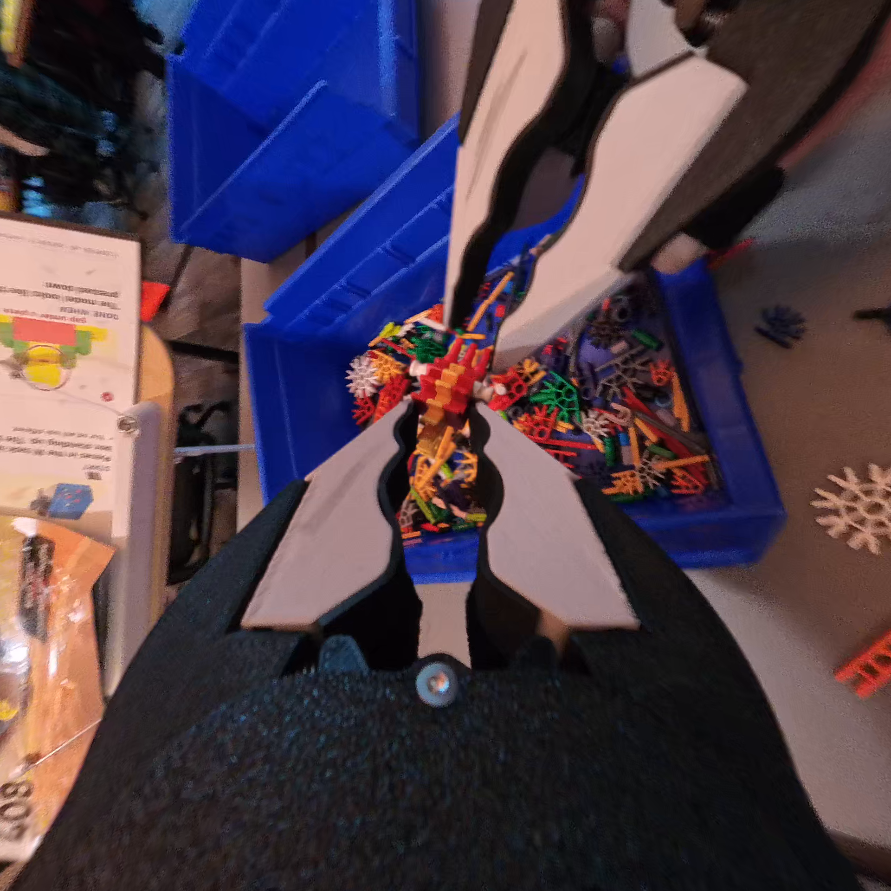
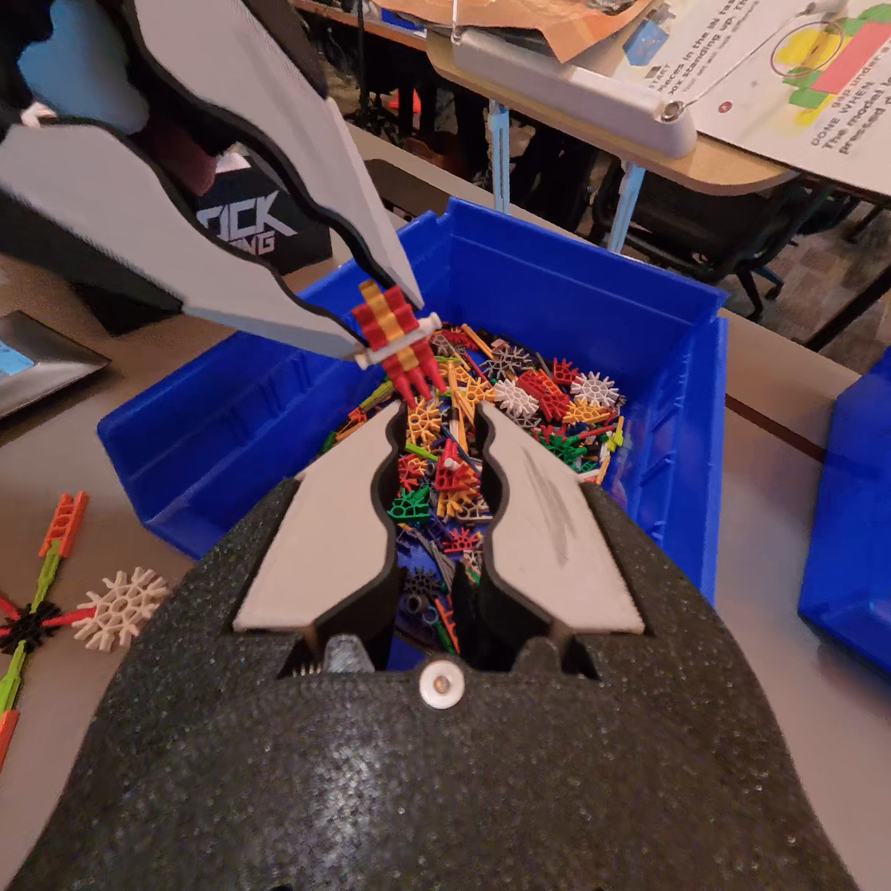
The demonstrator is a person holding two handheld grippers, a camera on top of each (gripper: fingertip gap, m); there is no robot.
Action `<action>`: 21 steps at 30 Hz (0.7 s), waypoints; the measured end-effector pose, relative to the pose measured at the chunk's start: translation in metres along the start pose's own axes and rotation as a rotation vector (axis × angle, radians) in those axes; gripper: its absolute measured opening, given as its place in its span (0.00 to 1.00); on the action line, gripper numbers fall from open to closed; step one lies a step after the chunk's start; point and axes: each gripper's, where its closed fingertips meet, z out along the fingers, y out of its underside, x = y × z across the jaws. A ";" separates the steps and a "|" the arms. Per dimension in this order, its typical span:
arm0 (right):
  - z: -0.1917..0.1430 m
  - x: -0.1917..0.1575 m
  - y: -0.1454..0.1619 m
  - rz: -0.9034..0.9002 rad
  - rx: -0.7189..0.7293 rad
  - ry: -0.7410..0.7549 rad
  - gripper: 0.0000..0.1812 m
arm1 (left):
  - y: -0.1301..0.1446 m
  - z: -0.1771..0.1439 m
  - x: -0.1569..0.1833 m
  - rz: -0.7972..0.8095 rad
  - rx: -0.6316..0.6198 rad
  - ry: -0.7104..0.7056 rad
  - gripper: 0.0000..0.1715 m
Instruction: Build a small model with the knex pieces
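My left gripper is shut on a small stack of red and yellow connectors with a white rod through it, held over a blue bin of mixed coloured construction pieces. In the right wrist view the left gripper comes in from the upper left with the stack between its tips. My right gripper is open and empty, its tips just below the stack's red prongs, above the bin. In the left wrist view the right gripper reaches down from the top towards the stack's far end.
More blue bins stand behind and to the right. A white snowflake connector and a rod assembly with a black hub lie on the table left of the bin. A clipboard with an instruction sheet rests on a nearby table. The grippers are tip to tip, or close to it.
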 end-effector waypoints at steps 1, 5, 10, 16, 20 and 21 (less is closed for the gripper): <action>-0.001 -0.002 -0.002 -0.019 0.009 -0.015 0.17 | 0.000 -0.003 0.002 0.010 0.019 0.025 0.11; -0.002 -0.017 -0.010 -0.089 0.048 -0.082 0.17 | -0.002 -0.010 0.003 0.086 0.055 0.033 0.11; -0.005 -0.025 -0.016 -0.164 0.100 -0.083 0.10 | -0.004 -0.012 0.010 0.107 0.096 0.076 0.11; -0.010 -0.027 -0.023 -0.110 0.153 -0.133 0.09 | -0.009 -0.017 0.010 0.015 0.177 0.147 0.11; -0.014 -0.028 -0.029 -0.072 0.195 -0.149 0.10 | -0.013 -0.022 0.008 -0.041 0.239 0.186 0.11; -0.014 -0.029 -0.030 -0.055 0.197 -0.165 0.09 | -0.013 -0.023 0.009 -0.052 0.246 0.198 0.11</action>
